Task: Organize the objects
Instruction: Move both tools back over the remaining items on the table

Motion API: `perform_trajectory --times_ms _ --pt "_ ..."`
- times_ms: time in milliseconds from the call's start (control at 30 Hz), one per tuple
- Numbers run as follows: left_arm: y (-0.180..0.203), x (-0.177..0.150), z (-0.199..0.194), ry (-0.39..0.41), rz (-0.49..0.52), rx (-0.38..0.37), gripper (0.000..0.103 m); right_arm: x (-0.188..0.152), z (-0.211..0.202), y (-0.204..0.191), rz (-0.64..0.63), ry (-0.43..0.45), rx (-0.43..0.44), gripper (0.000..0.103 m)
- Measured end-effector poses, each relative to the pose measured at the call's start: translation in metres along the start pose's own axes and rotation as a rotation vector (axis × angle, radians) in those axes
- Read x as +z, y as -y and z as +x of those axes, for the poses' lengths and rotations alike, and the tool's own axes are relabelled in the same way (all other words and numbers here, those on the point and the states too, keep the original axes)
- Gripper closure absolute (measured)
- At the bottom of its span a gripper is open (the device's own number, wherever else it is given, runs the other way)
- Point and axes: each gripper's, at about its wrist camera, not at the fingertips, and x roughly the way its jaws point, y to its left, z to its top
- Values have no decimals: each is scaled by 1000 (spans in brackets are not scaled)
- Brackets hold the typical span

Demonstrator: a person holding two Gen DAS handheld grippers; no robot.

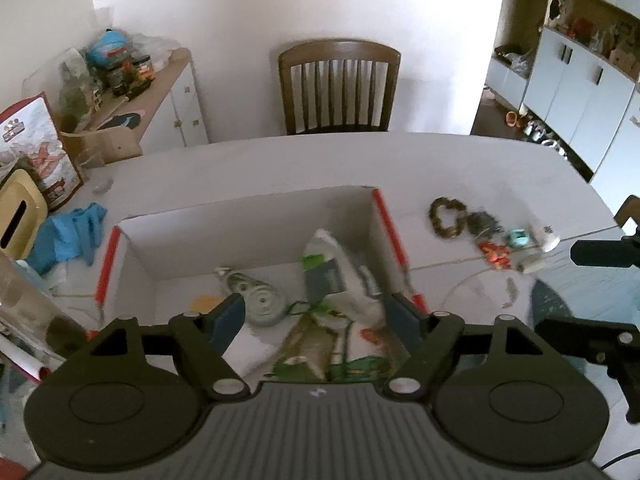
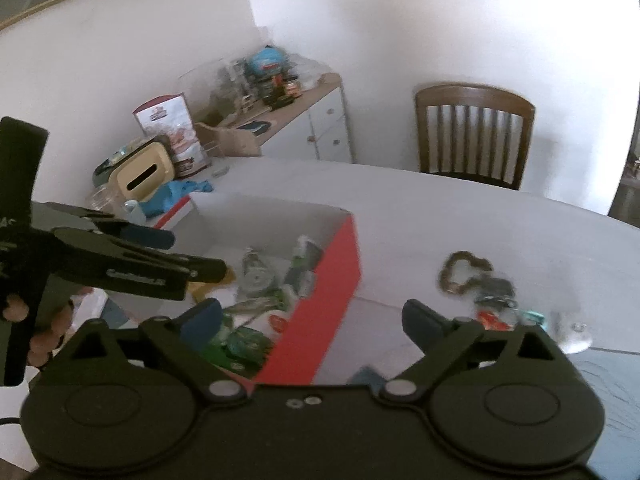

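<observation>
An open cardboard box (image 1: pixel 248 236) with red edges stands on the white table (image 1: pixel 440 164). Inside it lie a round grey metal piece (image 1: pixel 262 304) and several white and green packets (image 1: pixel 332 264). My left gripper (image 1: pixel 316 312) hovers open over the box's near side, with nothing between its fingers. My right gripper (image 2: pixel 312 316) is open wide over the box's red side wall (image 2: pixel 320 320) and holds nothing. The left gripper (image 2: pixel 188 254) also shows at the left of the right wrist view, held by a hand. Right of the box lie a brown bead bracelet (image 1: pixel 446 218) (image 2: pixel 460 272) and several small trinkets (image 1: pixel 496 248) (image 2: pixel 496 312).
A wooden chair (image 1: pixel 340 84) stands behind the table. A sideboard (image 1: pixel 168 76) crowded with jars is at back left. A blue cloth (image 1: pixel 72 236), a yellow tissue box (image 1: pixel 16 216) and a printed bag (image 1: pixel 36 148) sit left of the box.
</observation>
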Motion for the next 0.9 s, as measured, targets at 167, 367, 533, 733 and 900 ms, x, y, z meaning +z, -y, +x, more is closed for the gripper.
perform_trajectory --times_ms 167,367,533,733,900 --pt "24 3 -2 23 3 1 19 -10 -16 33 48 12 -23 6" --pt "54 7 -2 53 28 -2 19 -21 -29 71 105 16 -62 6" --pt "79 9 4 53 47 -13 18 -30 -40 99 130 21 -95 6" --pt "107 11 17 37 68 -10 6 -37 -52 127 129 24 -138 5" --pt "123 11 32 36 48 -48 5 -43 -55 148 98 20 -194 2"
